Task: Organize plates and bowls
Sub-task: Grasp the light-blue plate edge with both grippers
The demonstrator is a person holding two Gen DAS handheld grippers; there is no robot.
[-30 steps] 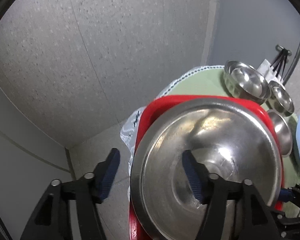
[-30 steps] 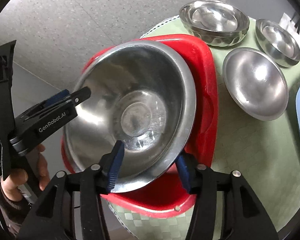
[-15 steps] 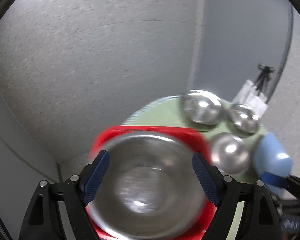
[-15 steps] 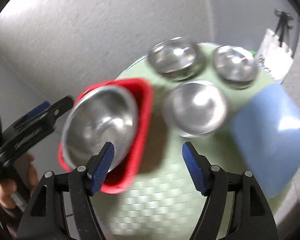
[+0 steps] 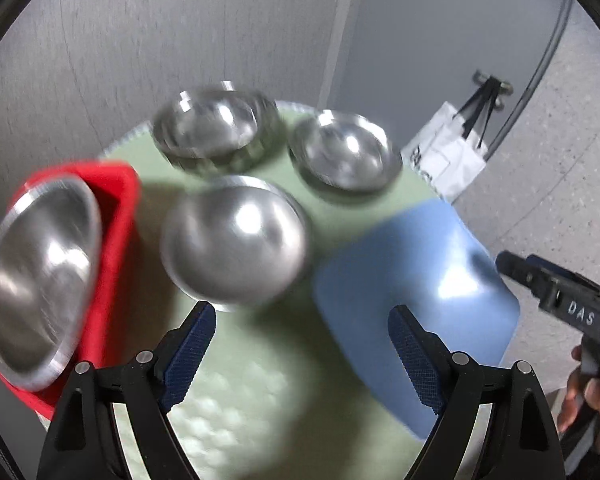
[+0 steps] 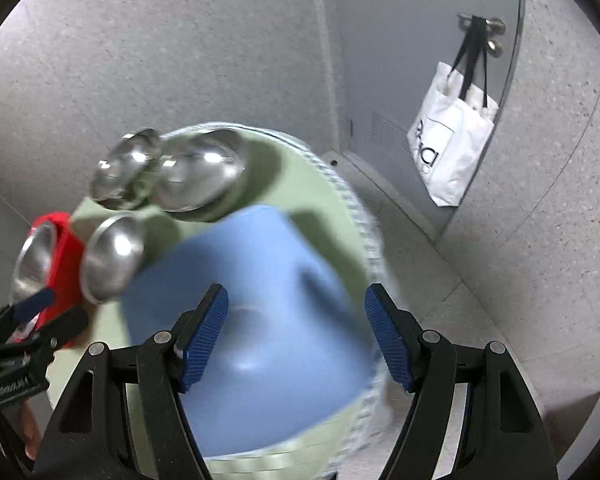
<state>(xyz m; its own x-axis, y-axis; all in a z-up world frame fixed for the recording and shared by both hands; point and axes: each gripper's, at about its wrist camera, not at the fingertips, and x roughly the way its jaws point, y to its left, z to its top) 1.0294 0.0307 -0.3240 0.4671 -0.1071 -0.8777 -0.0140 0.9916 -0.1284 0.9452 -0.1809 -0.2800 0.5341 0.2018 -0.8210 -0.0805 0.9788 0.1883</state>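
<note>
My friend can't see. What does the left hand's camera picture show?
The open left gripper hovers above a green table holding three loose steel bowls, a big steel bowl in a red tray, and a blue tray. It is blurry.

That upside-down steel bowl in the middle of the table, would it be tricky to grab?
Probably. The upside-down bowl shows a smooth, shiny dome, so fingers might slip off it. Its rim lies against the green tablecloth, leaving little edge to pinch. It looks thin, so likely light and apt to slide when pushed.

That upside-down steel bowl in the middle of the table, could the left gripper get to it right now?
Probably yes. The left gripper has its jaws open and empty, and the upside-down bowl sits just ahead on the green mat, nothing between them.
</note>
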